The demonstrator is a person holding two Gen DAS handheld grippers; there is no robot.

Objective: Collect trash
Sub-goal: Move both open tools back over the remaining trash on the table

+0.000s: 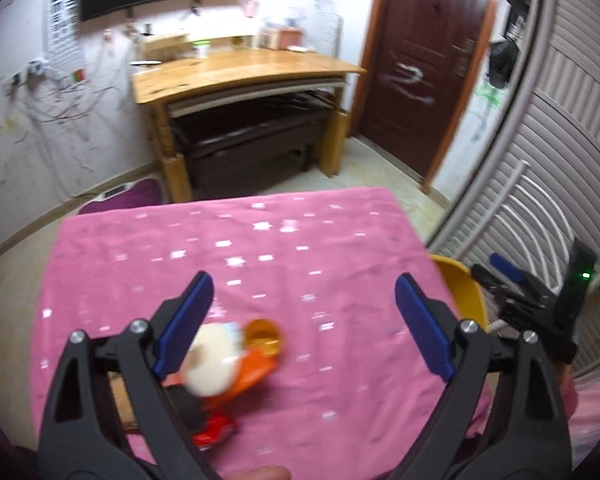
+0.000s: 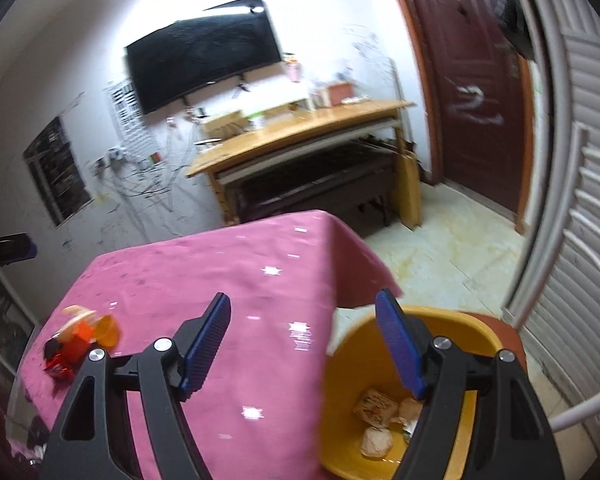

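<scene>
my right gripper [image 2: 304, 344] hangs wide and empty above the yellow bin [image 2: 352, 344]; my left gripper [image 1: 304, 320], fingers wide, must next close on the trash pile [image 1: 228, 356].

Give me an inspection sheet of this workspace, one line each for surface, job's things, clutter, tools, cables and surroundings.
Surface: table under a pink star-print cloth, mostly bare.
Job's things: trash pile near the cloth's left edge, blurred: orange and red wrappers, an amber cup, something white. Yellow bin beside the table's right edge, holding crumpled paper and a wrapper.
Clutter: nothing seen on the cloth besides the pile.
Tools: left tool open, empty, above the pile; right tool open, empty, its right finger over the bin.
Cables: tangle of wires on the far wall.
Surroundings: wooden desk, wall television, dark red door, white slatted panel.
</scene>
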